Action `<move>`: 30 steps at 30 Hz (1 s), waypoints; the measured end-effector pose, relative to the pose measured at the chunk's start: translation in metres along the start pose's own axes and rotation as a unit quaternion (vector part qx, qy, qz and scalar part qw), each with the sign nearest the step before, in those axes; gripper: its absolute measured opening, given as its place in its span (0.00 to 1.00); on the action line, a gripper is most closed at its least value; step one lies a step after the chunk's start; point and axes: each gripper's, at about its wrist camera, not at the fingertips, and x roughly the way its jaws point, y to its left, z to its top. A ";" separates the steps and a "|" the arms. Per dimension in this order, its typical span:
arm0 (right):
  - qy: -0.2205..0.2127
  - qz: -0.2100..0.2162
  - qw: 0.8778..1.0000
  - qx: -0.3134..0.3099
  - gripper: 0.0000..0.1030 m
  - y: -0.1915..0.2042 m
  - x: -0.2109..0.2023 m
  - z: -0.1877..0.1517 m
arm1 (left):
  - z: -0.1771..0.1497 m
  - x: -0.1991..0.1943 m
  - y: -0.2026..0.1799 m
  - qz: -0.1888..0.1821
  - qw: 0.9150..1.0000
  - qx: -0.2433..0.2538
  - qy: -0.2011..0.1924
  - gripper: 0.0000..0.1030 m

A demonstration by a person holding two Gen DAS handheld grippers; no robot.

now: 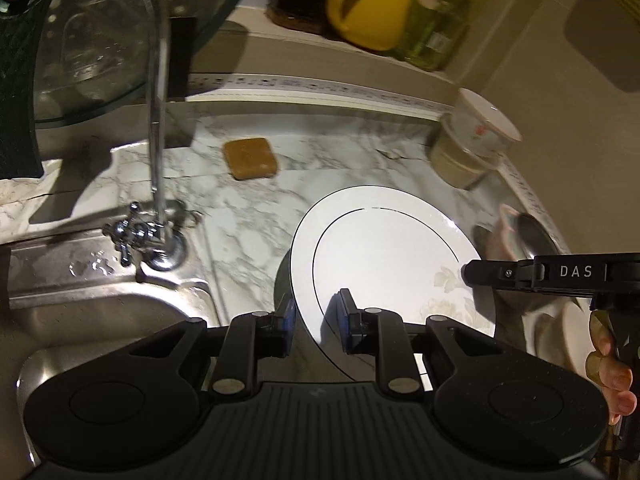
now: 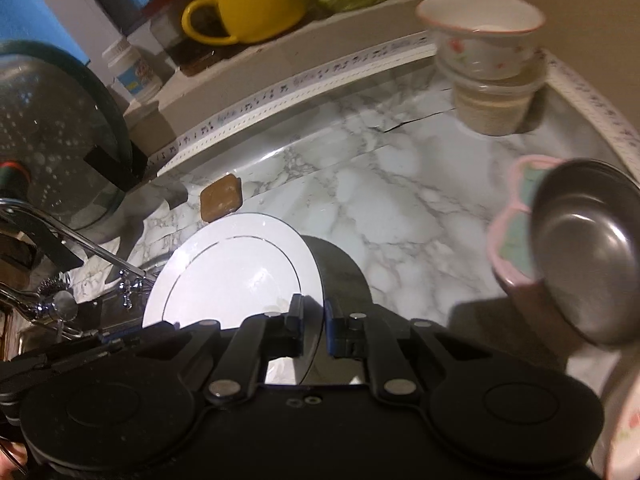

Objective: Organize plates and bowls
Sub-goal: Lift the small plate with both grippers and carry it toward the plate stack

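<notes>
Left wrist view: the left hand-held gripper (image 1: 315,330) is clamped on the plate (image 1: 384,264) rim, a glossy white disc tilted above the marbled tabletop (image 1: 256,204).

Right wrist view: the right hand-held gripper (image 2: 313,330) clamps the plate's 5 o'clock edge. Probably a carrying step; next needs a stacking spot. A steel bowl (image 2: 588,256) is at 3 o'clock.

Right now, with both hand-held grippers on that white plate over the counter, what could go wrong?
1. The left hand-held gripper and the right hand-held gripper each pinch only the rim of the white plate; pulling unevenly could twist it loose over the marble counter.
2. Swinging right could hit the steel bowl.
3. Pushing forward risks the small bowl stacked on the plastic tub.
</notes>
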 end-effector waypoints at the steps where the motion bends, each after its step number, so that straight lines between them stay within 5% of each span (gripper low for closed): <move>1: -0.004 -0.002 1.000 0.002 0.10 -0.001 -0.007 -0.003 | -0.002 -0.003 -0.003 -0.004 1.000 0.003 0.003 0.20; 15: -0.028 -0.021 0.998 0.058 0.09 -0.028 -0.081 -0.068 | -0.042 -0.028 -0.052 -0.047 0.996 0.065 0.037 0.20; 30: -0.020 -0.036 0.992 0.122 0.09 -0.067 -0.107 -0.144 | -0.089 -0.018 -0.081 -0.065 0.987 0.115 0.088 0.20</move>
